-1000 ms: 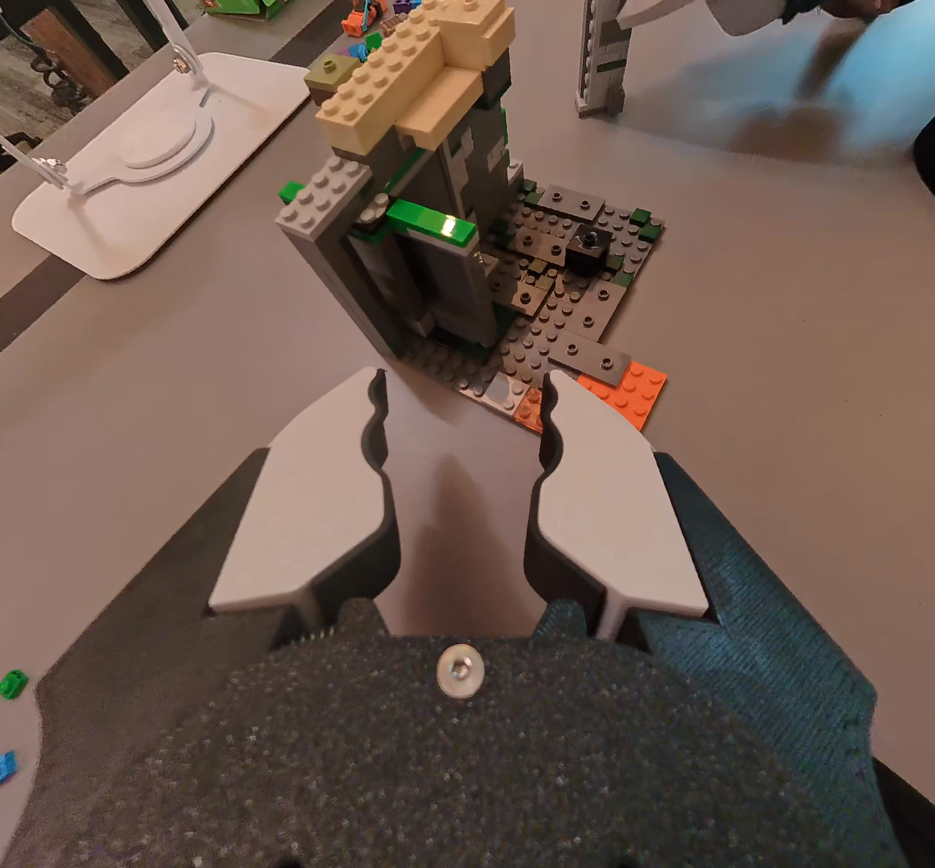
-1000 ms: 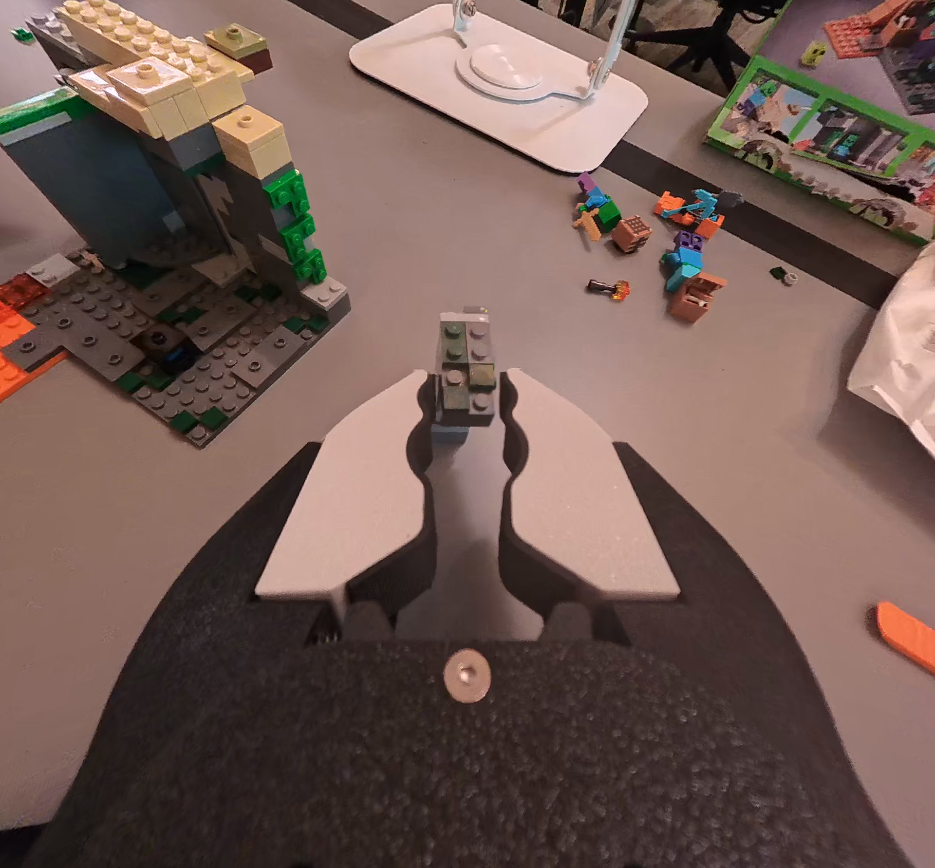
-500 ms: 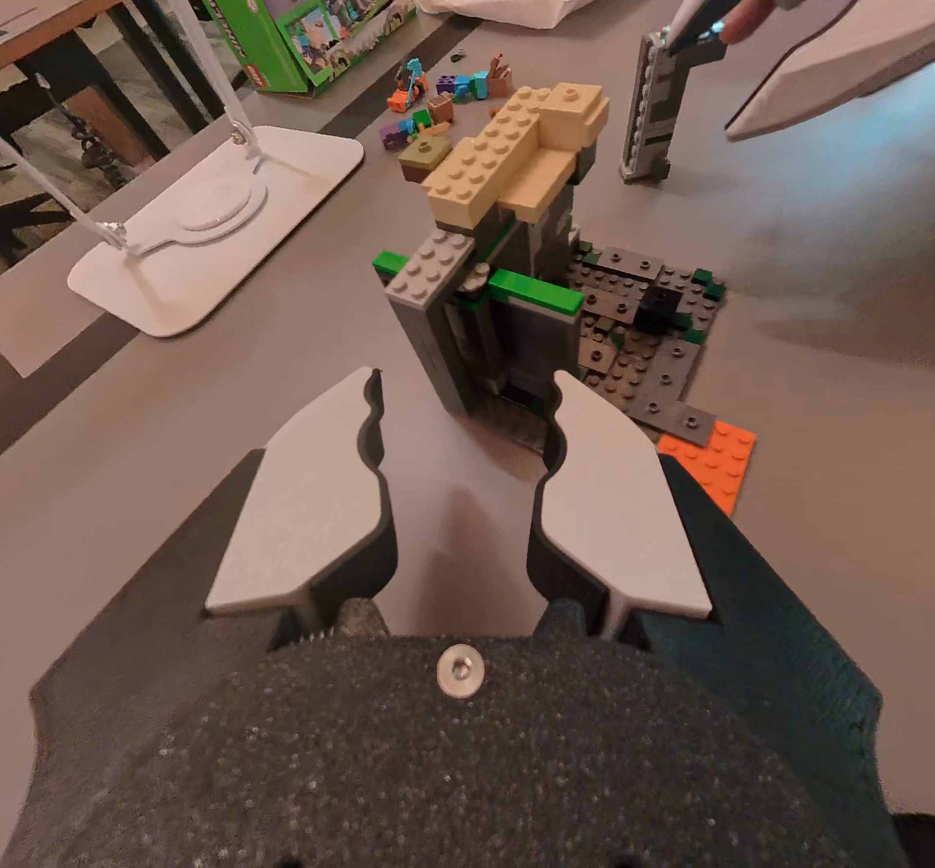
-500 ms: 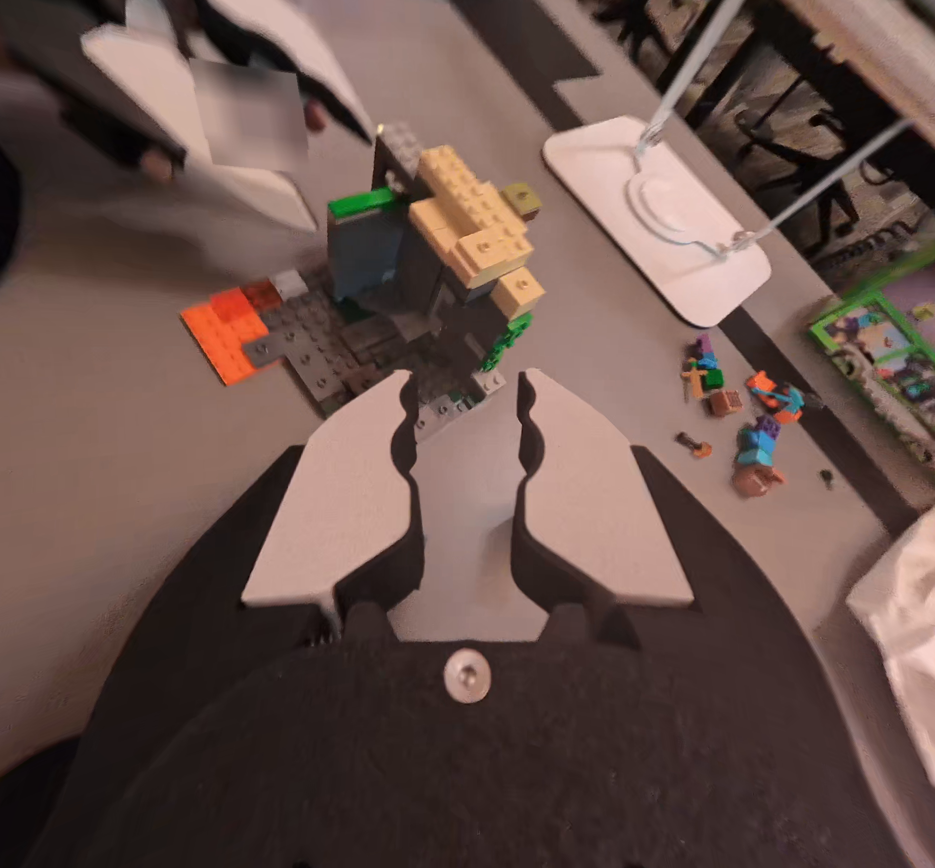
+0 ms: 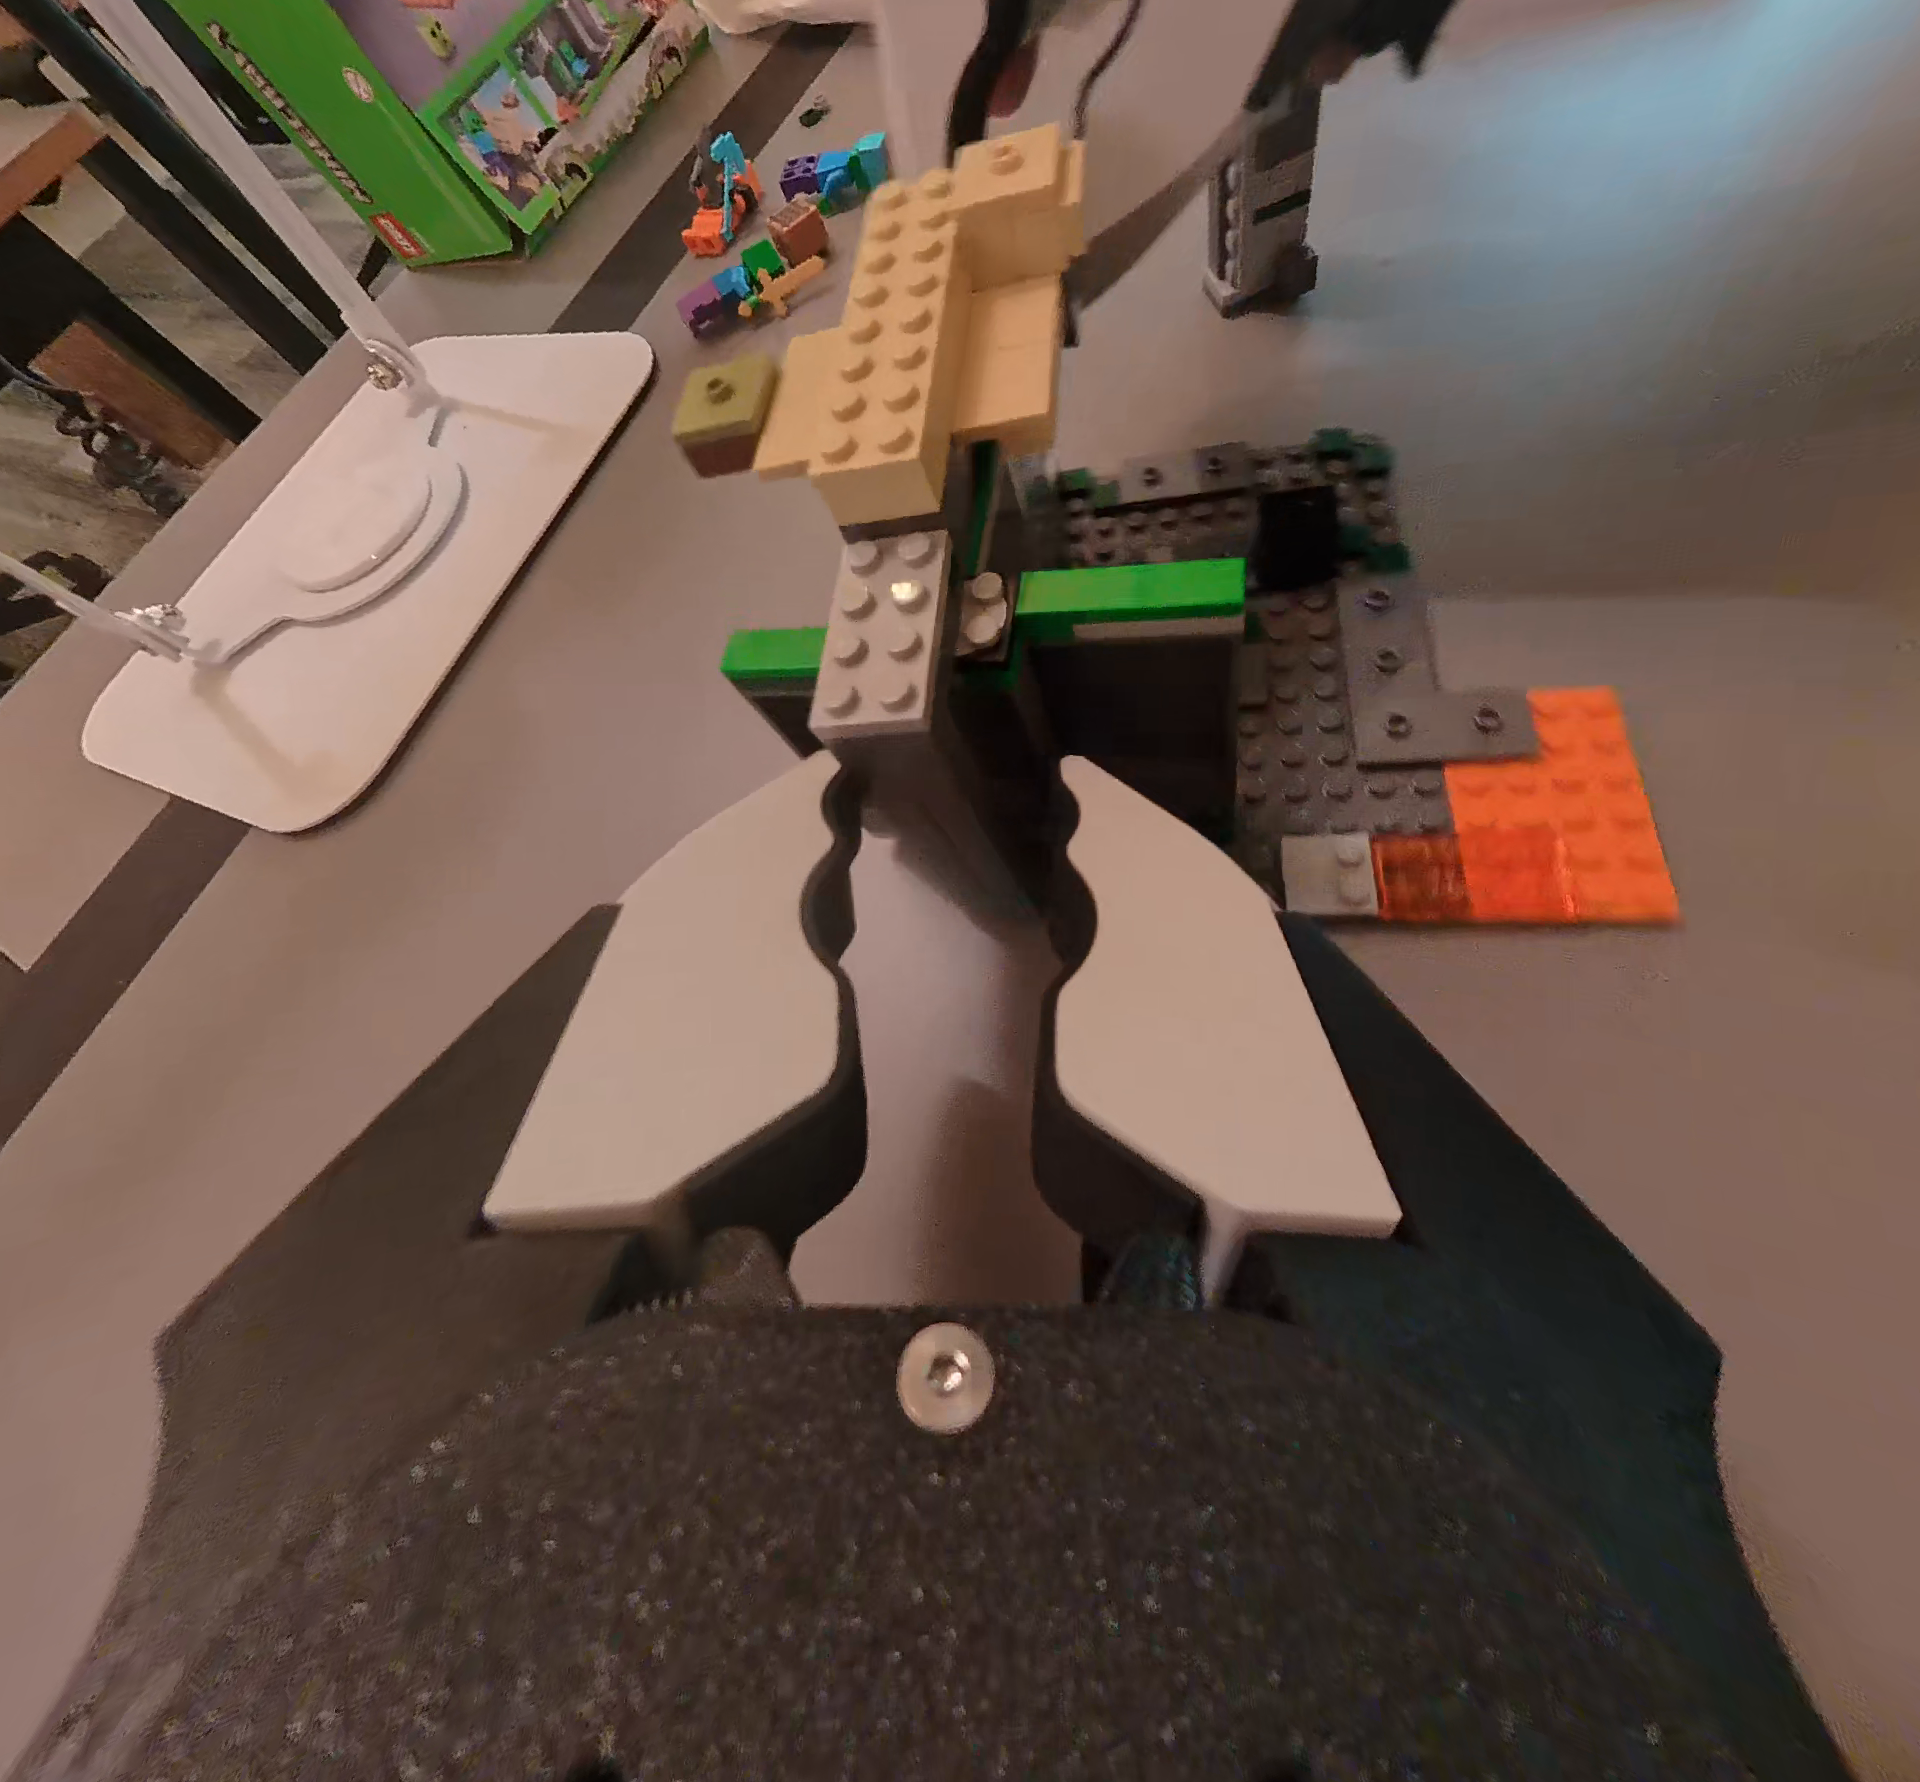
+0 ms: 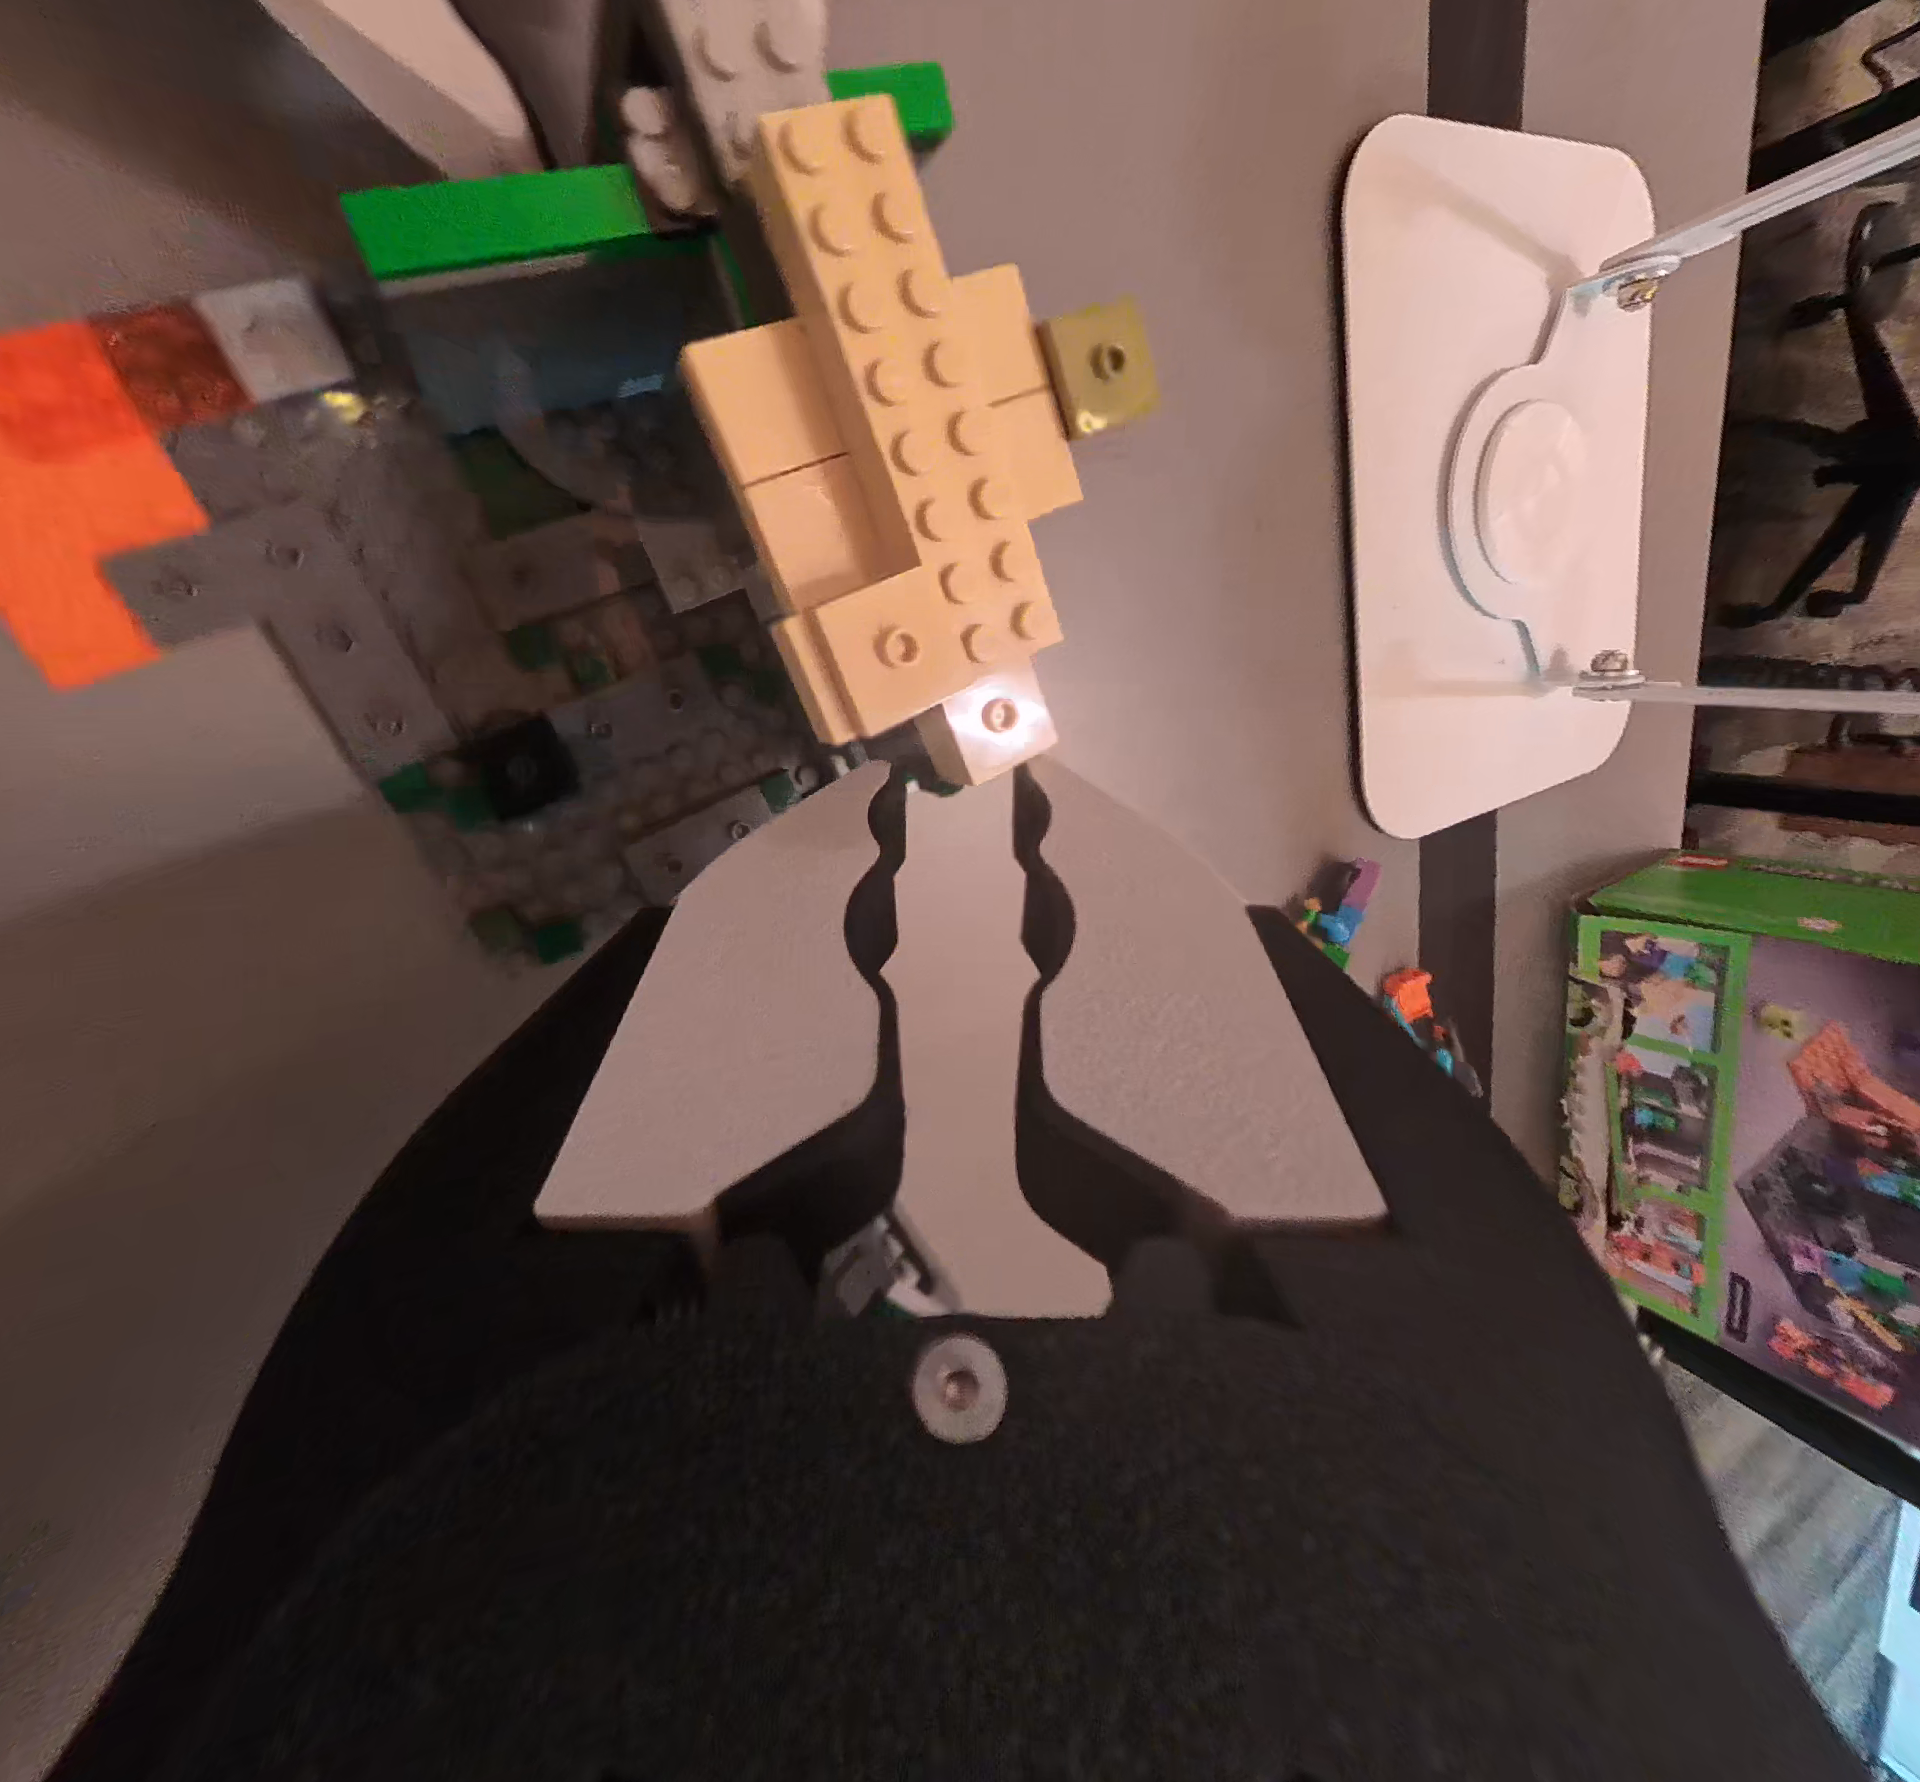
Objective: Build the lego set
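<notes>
The left tool (image 5: pixel 951 802) sits spread around the grey pillar (image 5: pixel 894 652) of the Lego tower (image 6: pixel 883 444) on the bench (image 5: pixel 520 901); the right tool (image 6: pixel 956 787), spread and empty, nears the tan roof. Best braced gently (overhangs look fragile).

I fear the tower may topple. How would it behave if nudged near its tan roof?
Likely tippy: the tower rises tall and narrow with its tan roof overhanging. The wide baseplate should resist some. The olive block, hanging off the side, might pop loose.

Warm dim light, motion blur, fisheye-bent edges, glare on one stud.
</notes>
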Demonstrator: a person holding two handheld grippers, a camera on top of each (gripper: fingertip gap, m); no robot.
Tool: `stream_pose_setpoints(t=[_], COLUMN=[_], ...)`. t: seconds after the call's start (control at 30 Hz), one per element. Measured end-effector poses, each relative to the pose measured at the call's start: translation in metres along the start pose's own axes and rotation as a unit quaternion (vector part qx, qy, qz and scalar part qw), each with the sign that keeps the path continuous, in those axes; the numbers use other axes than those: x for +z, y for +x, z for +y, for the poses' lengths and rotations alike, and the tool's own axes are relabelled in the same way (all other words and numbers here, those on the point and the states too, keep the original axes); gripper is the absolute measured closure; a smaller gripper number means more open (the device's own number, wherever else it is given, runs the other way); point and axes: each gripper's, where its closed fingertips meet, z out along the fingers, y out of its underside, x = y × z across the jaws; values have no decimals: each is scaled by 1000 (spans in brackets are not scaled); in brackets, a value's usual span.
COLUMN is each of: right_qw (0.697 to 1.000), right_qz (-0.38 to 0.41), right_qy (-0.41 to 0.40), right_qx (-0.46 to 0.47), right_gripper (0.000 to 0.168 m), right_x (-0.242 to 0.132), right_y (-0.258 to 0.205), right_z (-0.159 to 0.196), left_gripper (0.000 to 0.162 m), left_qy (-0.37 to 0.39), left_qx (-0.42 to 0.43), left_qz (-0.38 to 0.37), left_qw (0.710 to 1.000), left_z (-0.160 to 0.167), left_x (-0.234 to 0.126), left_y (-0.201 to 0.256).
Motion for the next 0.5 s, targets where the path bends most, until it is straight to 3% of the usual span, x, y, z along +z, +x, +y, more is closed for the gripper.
stream_pose_setpoints(t=[0.07, 0.33, 0.5], right_qw=[1000, 999, 994], right_qz=[9, 41, 63], right_qy=[1, 14, 21], right_qx=[3, 29, 81], right_gripper=[151, 154, 152], right_x=[6, 25, 18], right_y=[9, 35, 45], right_z=[-3, -24, -17], left_gripper=[136, 137, 137], left_qy=[2, 6, 11], left_qx=[6, 4, 0], left_qz=[-6, -21, -25], left_qw=[1000, 1000, 1000], left_z=[-1, -1, 1], left_x=[-3, -9, -10], left_y=[1, 0, 1])
